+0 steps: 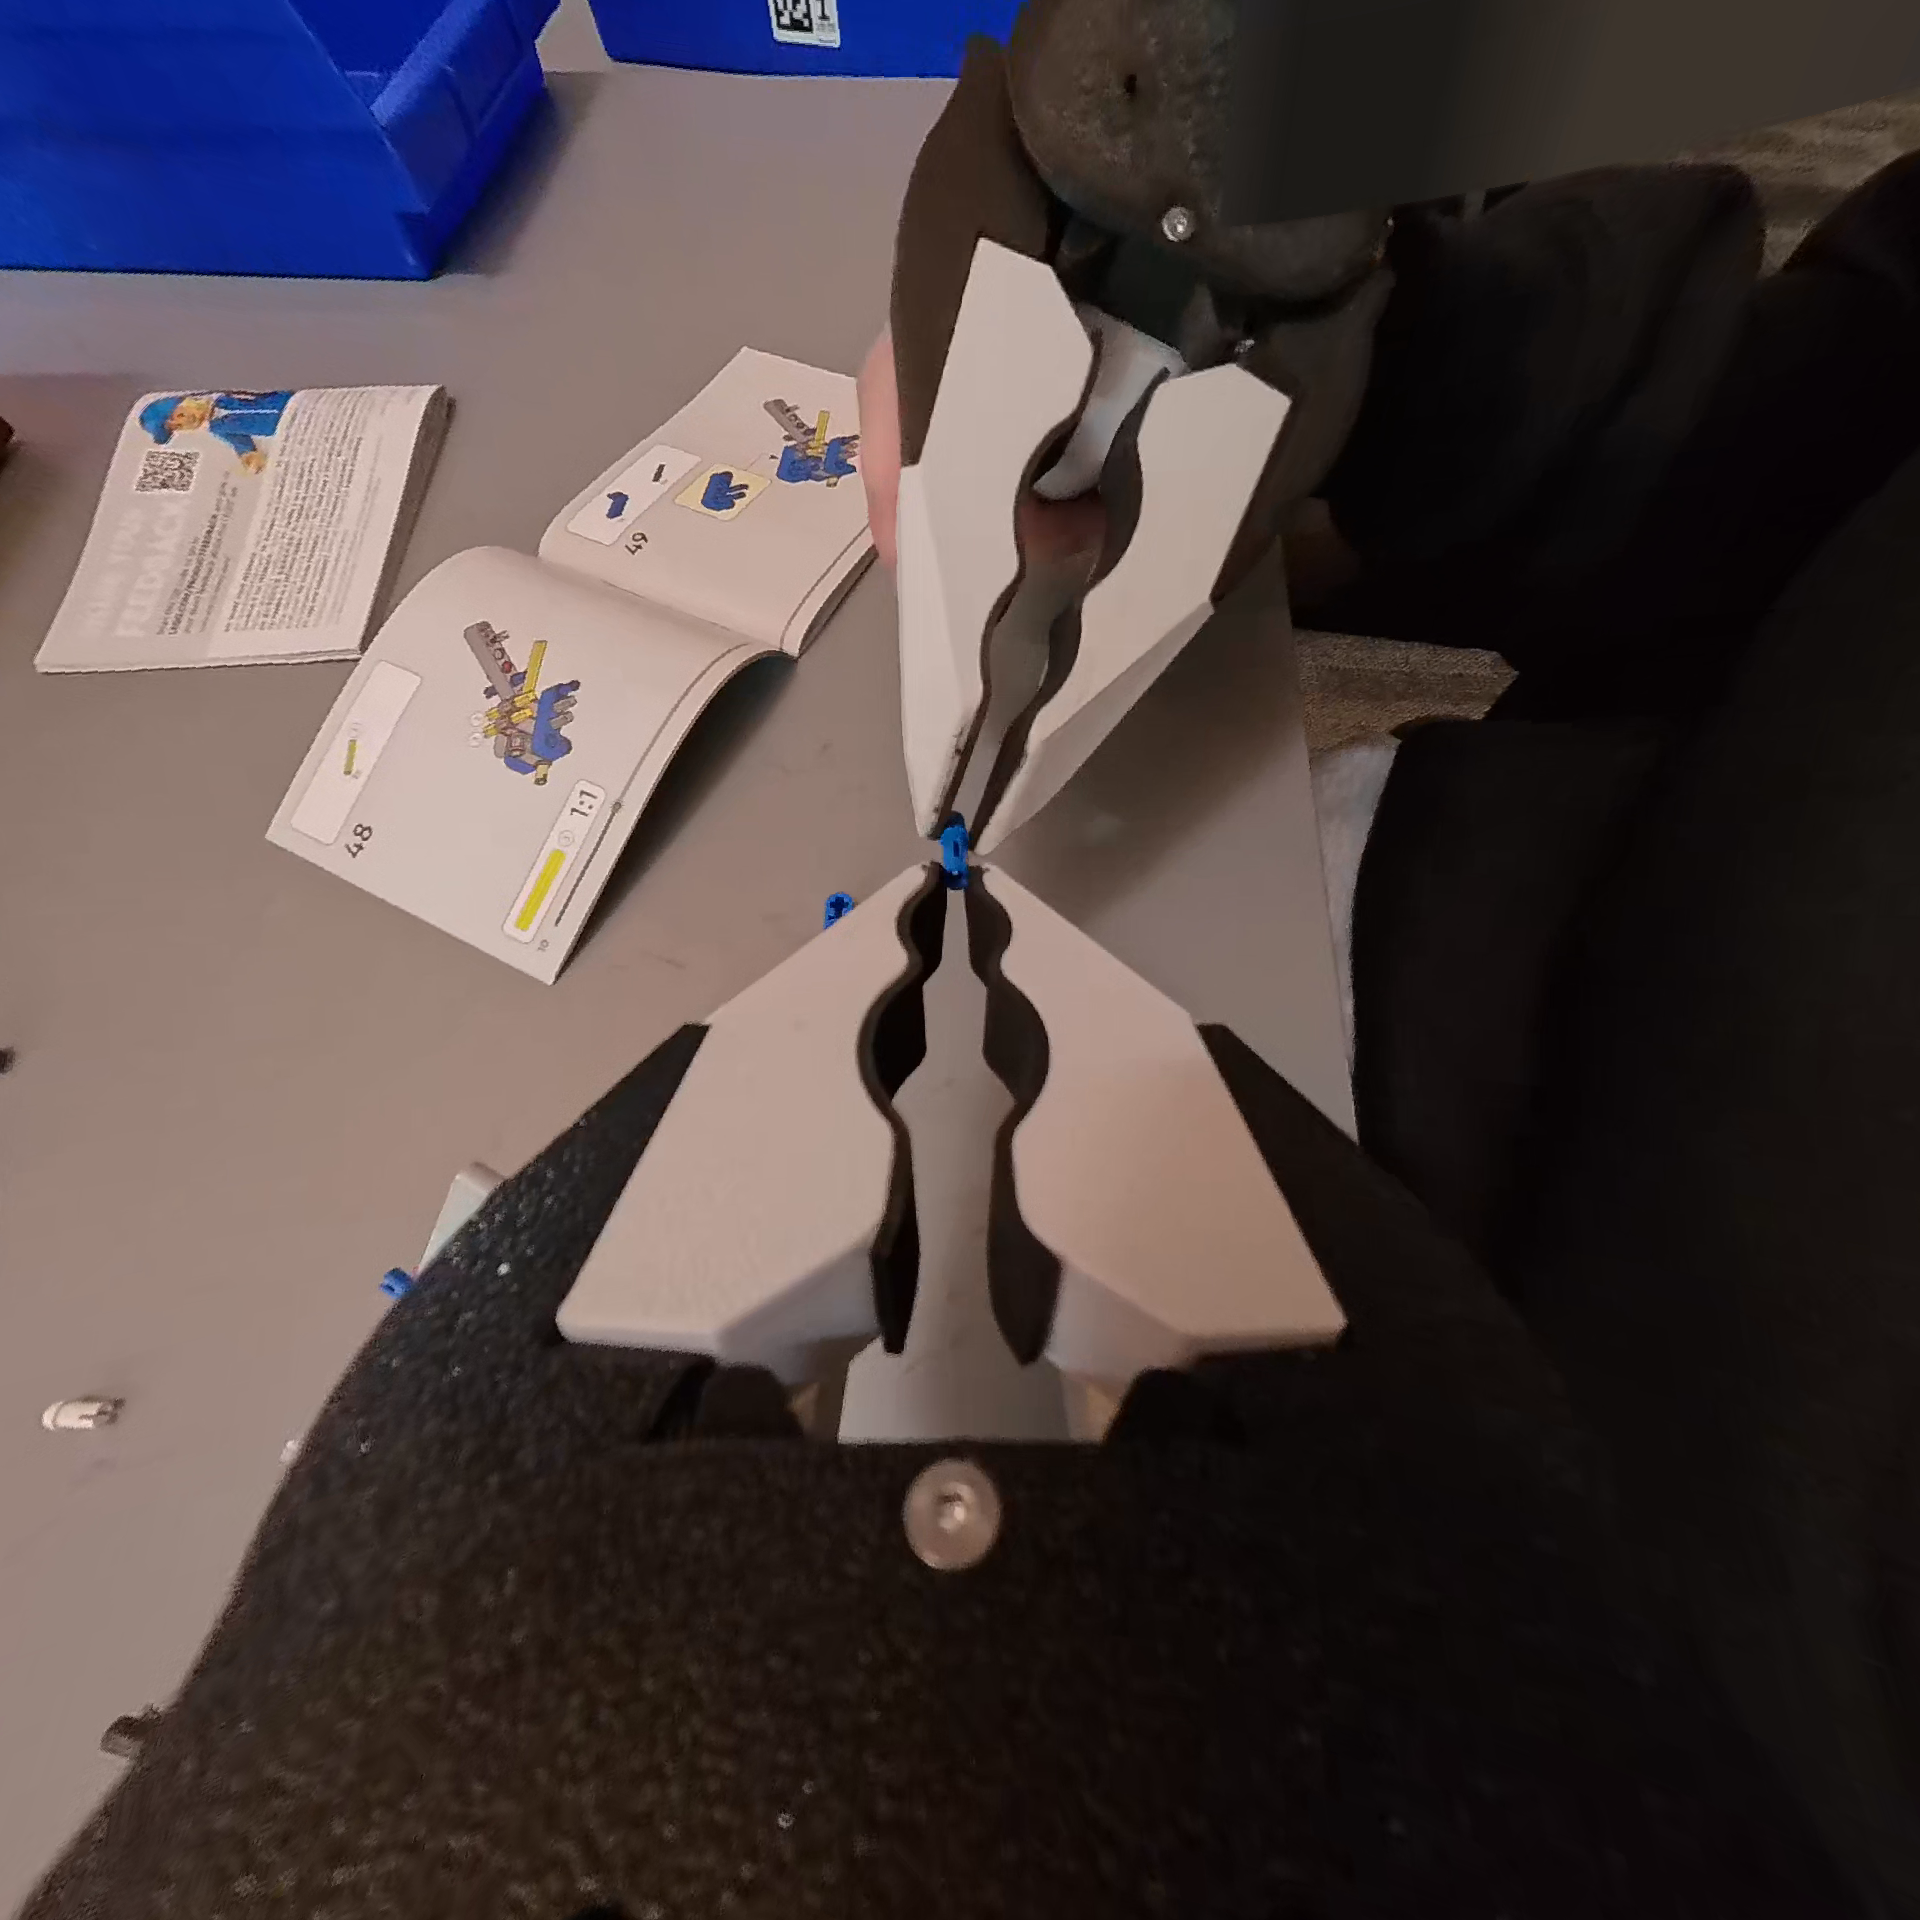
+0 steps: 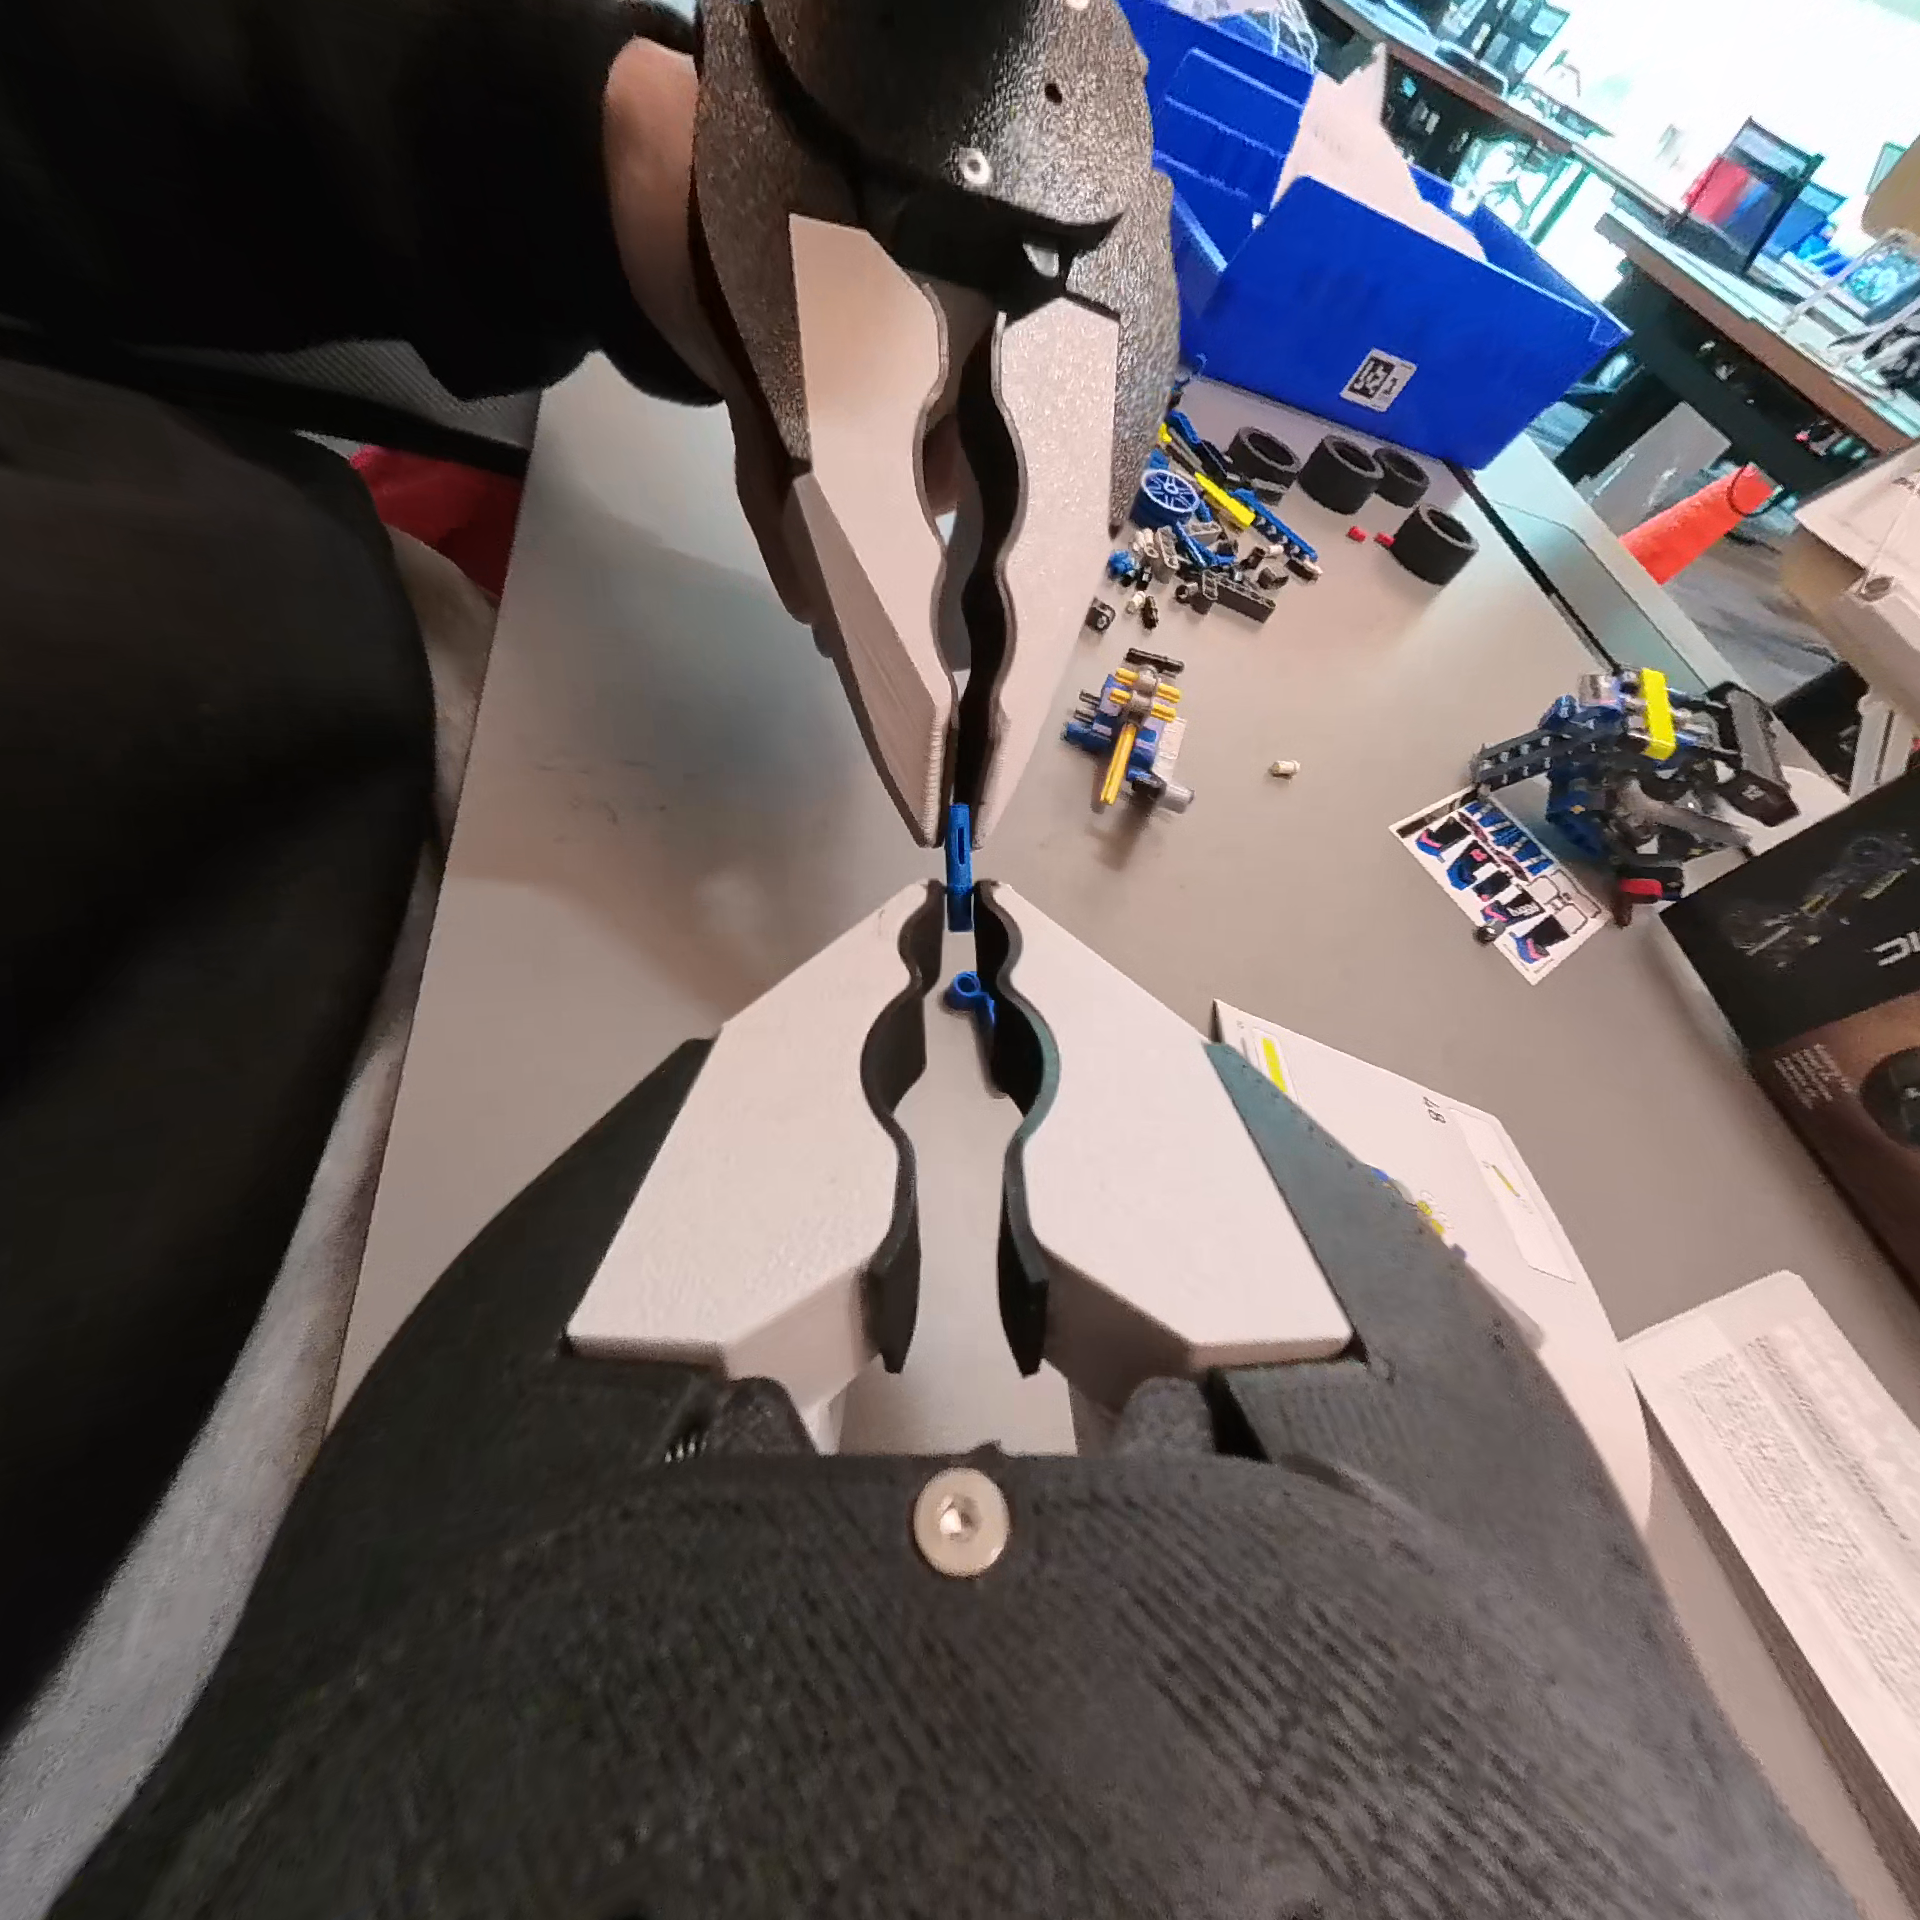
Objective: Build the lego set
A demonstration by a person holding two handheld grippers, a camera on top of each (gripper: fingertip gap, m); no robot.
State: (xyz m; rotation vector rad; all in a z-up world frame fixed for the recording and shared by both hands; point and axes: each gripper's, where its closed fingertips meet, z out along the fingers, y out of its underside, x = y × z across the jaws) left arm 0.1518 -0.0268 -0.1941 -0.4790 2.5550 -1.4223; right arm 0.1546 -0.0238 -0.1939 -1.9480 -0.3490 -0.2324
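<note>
A small blue lego pin (image 1: 953,850) hangs in the air between both grippers, above the grey table (image 1: 156,1039). My left gripper (image 1: 948,885) is shut on its near end. My right gripper (image 1: 956,827) comes down from above, tip to tip with the left, and is shut on the other end. In the right wrist view the pin (image 2: 958,862) sits between my right gripper (image 2: 961,894) and the left gripper (image 2: 961,821). A second blue pin (image 1: 836,906) lies on the table just below; it also shows in the right wrist view (image 2: 971,1000).
An open instruction booklet (image 1: 499,748) and a leaflet (image 1: 249,520) lie to the left, with blue bins (image 1: 260,135) behind. The right wrist view shows loose lego parts (image 2: 1205,540), black tyres (image 2: 1345,473), a small sub-assembly (image 2: 1127,727), a larger build (image 2: 1621,769), a sticker sheet (image 2: 1496,894) and a dark box (image 2: 1818,987). The tips of both grippers are at nearly the same place.
</note>
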